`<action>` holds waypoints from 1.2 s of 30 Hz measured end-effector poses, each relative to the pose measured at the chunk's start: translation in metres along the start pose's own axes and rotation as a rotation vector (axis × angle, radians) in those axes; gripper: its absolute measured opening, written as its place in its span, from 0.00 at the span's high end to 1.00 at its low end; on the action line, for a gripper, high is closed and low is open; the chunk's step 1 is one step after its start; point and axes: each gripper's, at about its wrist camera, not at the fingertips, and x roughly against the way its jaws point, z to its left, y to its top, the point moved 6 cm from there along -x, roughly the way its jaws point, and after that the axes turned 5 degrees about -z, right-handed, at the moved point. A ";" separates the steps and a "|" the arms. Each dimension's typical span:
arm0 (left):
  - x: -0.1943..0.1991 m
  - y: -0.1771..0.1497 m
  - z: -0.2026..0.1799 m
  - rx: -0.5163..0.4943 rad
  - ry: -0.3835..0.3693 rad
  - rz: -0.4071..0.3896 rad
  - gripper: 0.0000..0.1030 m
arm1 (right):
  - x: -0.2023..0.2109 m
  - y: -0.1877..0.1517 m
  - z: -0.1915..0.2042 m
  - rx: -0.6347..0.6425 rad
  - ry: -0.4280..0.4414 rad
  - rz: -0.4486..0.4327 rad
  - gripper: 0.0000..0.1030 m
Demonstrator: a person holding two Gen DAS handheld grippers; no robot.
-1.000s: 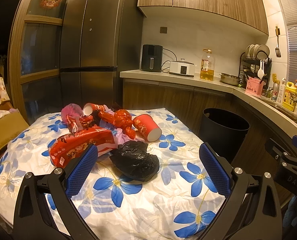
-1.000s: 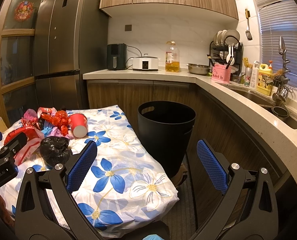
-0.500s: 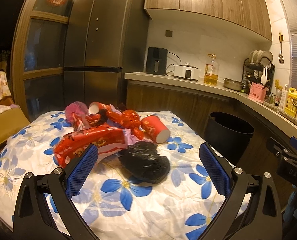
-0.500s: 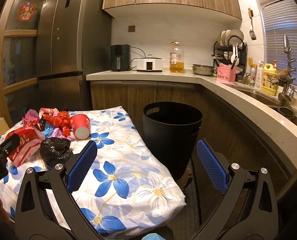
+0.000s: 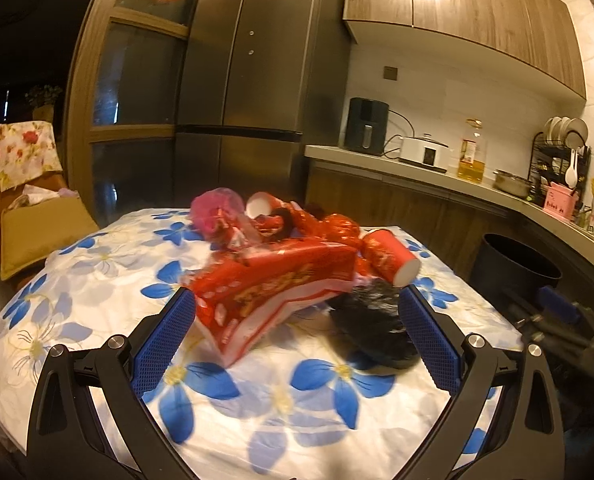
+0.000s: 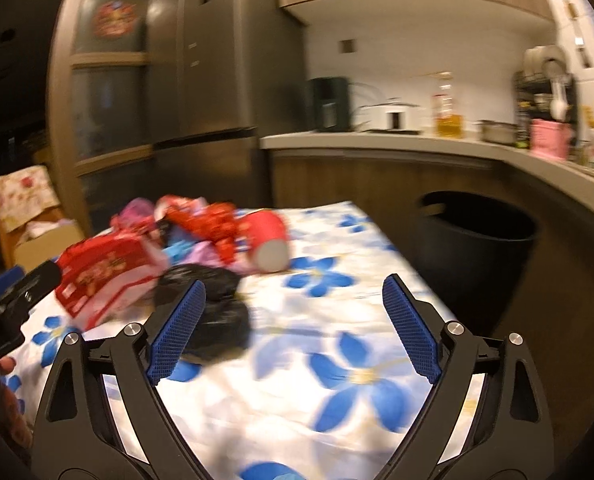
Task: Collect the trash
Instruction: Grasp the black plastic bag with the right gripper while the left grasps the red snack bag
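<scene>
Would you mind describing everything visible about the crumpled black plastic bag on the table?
The black plastic bag is a crumpled, glossy, thin-film bundle, bunched into a wrinkled lump. It lies on the floral tablecloth at the near edge of the trash pile, beside the red packet and below the tipped red cup. No gripper pad presses on it; blur hides whether it is tied.
</scene>
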 end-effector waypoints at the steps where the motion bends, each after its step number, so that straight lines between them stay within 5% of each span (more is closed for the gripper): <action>1: -0.004 0.000 0.006 0.003 0.008 -0.001 0.05 | -0.006 -0.003 0.007 0.009 0.016 0.008 0.19; 15: -0.038 -0.006 0.044 0.033 0.036 0.034 0.10 | -0.059 -0.032 0.044 0.052 0.095 0.093 0.46; 17: -0.042 -0.008 0.045 0.035 0.032 0.044 0.10 | -0.064 -0.036 0.046 0.062 0.105 0.106 0.52; 21: -0.045 -0.011 0.046 0.037 0.026 0.057 0.10 | -0.066 -0.039 0.050 0.071 0.138 0.120 0.88; 25: -0.049 -0.016 0.046 0.040 0.017 0.077 0.14 | -0.055 -0.035 0.050 0.086 0.140 0.086 0.94; 30: -0.054 -0.022 0.047 0.045 0.012 0.110 0.39 | -0.040 -0.025 0.039 0.072 0.120 0.053 0.94; 36: -0.057 -0.028 0.041 0.038 0.002 0.147 0.82 | -0.024 -0.016 0.028 0.061 0.112 0.027 0.94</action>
